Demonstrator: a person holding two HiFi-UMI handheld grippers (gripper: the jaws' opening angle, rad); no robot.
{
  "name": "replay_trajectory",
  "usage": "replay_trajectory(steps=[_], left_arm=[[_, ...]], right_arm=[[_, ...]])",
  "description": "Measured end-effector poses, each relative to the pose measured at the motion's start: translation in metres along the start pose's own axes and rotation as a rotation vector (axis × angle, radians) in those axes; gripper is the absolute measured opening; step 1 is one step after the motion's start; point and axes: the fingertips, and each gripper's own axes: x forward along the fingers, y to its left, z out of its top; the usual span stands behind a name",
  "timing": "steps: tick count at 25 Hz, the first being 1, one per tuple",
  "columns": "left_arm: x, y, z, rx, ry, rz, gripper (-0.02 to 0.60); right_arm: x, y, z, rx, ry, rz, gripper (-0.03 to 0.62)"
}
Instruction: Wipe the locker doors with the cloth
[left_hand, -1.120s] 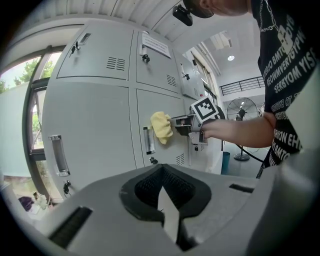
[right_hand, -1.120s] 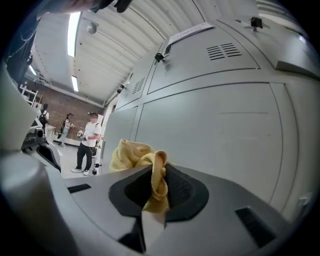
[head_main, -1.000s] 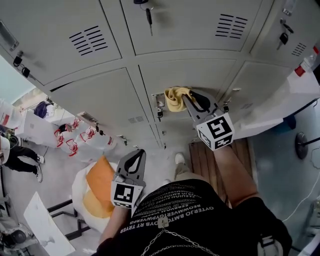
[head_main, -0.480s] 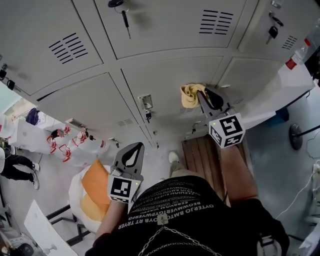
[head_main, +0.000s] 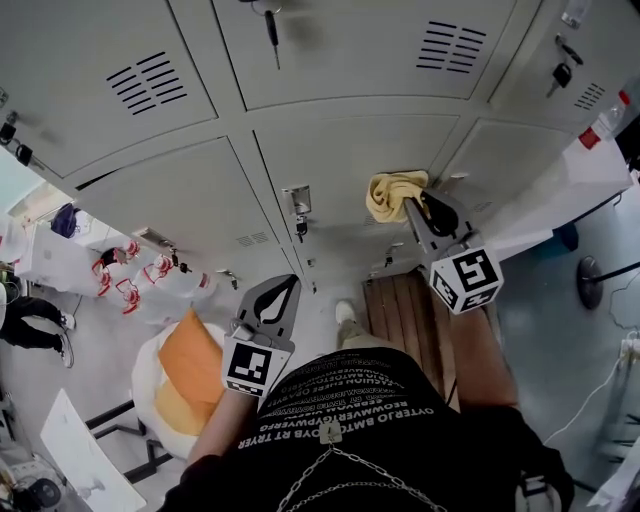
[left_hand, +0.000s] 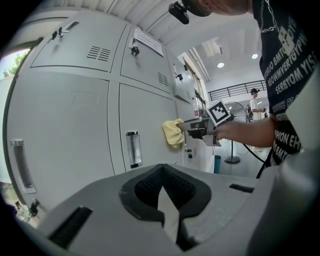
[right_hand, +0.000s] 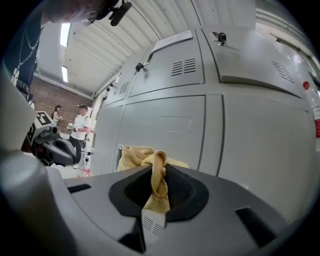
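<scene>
A yellow cloth (head_main: 392, 193) is pressed against a grey locker door (head_main: 345, 170), pinched in my right gripper (head_main: 412, 205), which is shut on it. In the right gripper view the cloth (right_hand: 156, 177) bunches between the jaws against the door (right_hand: 165, 127). My left gripper (head_main: 283, 290) hangs low and away from the lockers, shut with nothing in it. The left gripper view shows the cloth (left_hand: 173, 132) and the right gripper (left_hand: 186, 126) on the door, right of a recessed handle (left_hand: 132, 149).
Grey locker doors (head_main: 190, 195) with vents, keys (head_main: 272, 22) and handles (head_main: 298, 203) fill the wall. An orange bag (head_main: 190, 370) lies on the floor at left. A wooden pallet (head_main: 405, 310) sits by my foot. People stand far off (right_hand: 80, 131).
The right gripper carried the cloth rightwards across the lower locker door, away from the recessed handle. The left gripper stayed low and idle.
</scene>
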Motion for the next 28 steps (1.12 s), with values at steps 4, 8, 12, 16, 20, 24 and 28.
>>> replay_trajectory(steps=[4, 8, 12, 16, 20, 24, 28], left_arm=[[-0.005, 0.001, -0.004, -0.016, 0.005, 0.012, 0.005], [-0.017, 0.004, -0.01, 0.007, 0.023, 0.047, 0.005], [-0.028, 0.009, -0.018, -0.019, 0.036, 0.06, 0.005], [-0.038, 0.013, -0.023, -0.042, 0.038, 0.077, 0.005], [-0.042, 0.009, -0.023, -0.033, 0.019, 0.062, 0.005], [-0.047, 0.003, -0.019, -0.038, 0.02, 0.048, 0.005], [-0.056, 0.0, -0.019, -0.028, 0.017, 0.048, 0.005]], right_arm=[[0.023, 0.047, -0.008, -0.037, 0.029, 0.114, 0.051], [0.051, 0.078, -0.017, -0.047, 0.058, 0.181, 0.05], [0.074, 0.095, -0.022, -0.037, 0.077, 0.2, 0.049], [0.081, 0.097, -0.024, -0.052, 0.094, 0.192, 0.049], [0.076, 0.084, -0.03, -0.066, 0.114, 0.154, 0.051], [0.063, 0.06, -0.04, -0.072, 0.141, 0.101, 0.052], [0.047, 0.031, -0.047, -0.076, 0.164, 0.027, 0.054]])
